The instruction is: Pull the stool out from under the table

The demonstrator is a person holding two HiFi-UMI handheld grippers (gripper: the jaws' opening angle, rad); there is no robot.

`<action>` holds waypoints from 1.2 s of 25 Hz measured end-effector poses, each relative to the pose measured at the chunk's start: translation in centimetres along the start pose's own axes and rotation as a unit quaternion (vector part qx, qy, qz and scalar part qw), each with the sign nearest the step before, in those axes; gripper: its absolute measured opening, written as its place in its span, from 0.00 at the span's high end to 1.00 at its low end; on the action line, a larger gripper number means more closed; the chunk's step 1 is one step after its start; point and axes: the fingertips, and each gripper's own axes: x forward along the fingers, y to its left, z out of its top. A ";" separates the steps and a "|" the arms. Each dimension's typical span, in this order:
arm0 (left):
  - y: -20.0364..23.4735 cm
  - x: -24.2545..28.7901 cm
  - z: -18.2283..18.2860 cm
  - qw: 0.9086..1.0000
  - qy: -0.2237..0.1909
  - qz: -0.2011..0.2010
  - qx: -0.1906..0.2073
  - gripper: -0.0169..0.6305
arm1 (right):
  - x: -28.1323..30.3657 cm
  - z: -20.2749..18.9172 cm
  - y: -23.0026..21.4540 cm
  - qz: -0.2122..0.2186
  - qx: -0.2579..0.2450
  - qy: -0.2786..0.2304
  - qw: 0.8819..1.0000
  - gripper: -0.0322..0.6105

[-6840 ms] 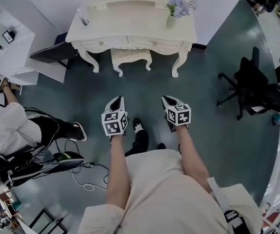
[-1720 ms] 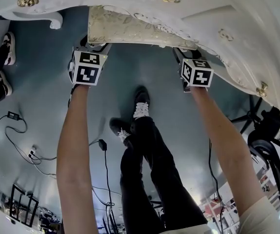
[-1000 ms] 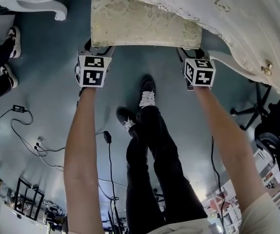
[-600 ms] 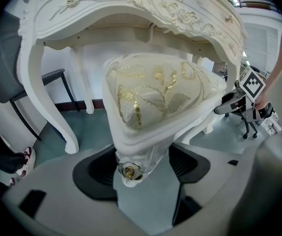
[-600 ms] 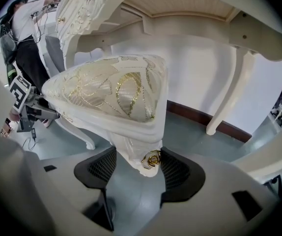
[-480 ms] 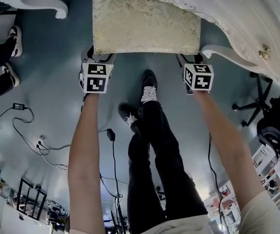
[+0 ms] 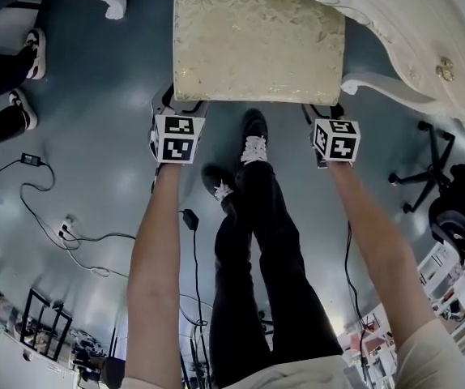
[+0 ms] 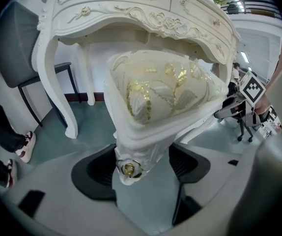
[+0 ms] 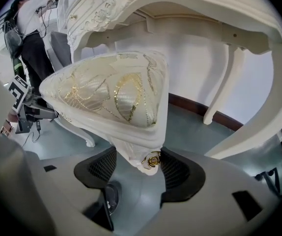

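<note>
The left hand-held gripper [image 8: 143, 168] is clamped on the near left corner of the stool [image 8: 155, 92]. Its dark ribbed pads press either side of the carved white leg top, with a small gold rosette [image 8: 129, 168] sitting right between them. The right hand-held gripper [image 9: 148, 168] grips the near right corner in the same way, its pads tight against the leg top around another gold rosette [image 9: 154, 160].

From above, the left hand-held gripper [image 7: 176, 108] and the right hand-held gripper [image 7: 327, 116] sit level with each other at the two front corners. The stool [image 7: 257, 43] spans the space between them and runs away from both. Its cream seat, patterned in gold, is almost entirely in the open. Only the far right corner lies at the edge of the white carved bench [image 7: 411, 23], which runs beyond and to the right of the right hand-held gripper.

Looking along the left jaws, the bench [image 8: 131, 9] arches over the far side of the seat.

Behind the grippers, between the person's forearms, stand dark trousered legs and dark shoes [image 7: 253, 148] on the grey-green floor [image 7: 95, 177]. Out to the left of the left hand-held gripper lie cables [image 7: 54, 225]. A black office chair [image 7: 451, 185] stands to the right of the right one.
</note>
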 end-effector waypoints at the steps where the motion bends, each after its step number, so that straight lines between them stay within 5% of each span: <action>1: -0.1 -0.2 -0.6 1.000 0.001 0.001 -0.003 0.45 | -0.2 -0.4 0.3 0.000 0.001 0.003 1.000 0.51; 20: -5.7 -7.0 -10.3 0.998 0.055 -0.008 -0.022 0.46 | -5.9 -10.0 4.2 0.011 -0.007 0.025 1.000 0.51; 30: -8.1 -9.9 -14.8 0.998 0.046 0.016 -0.026 0.45 | -7.6 -14.5 5.6 0.031 -0.031 0.031 0.999 0.51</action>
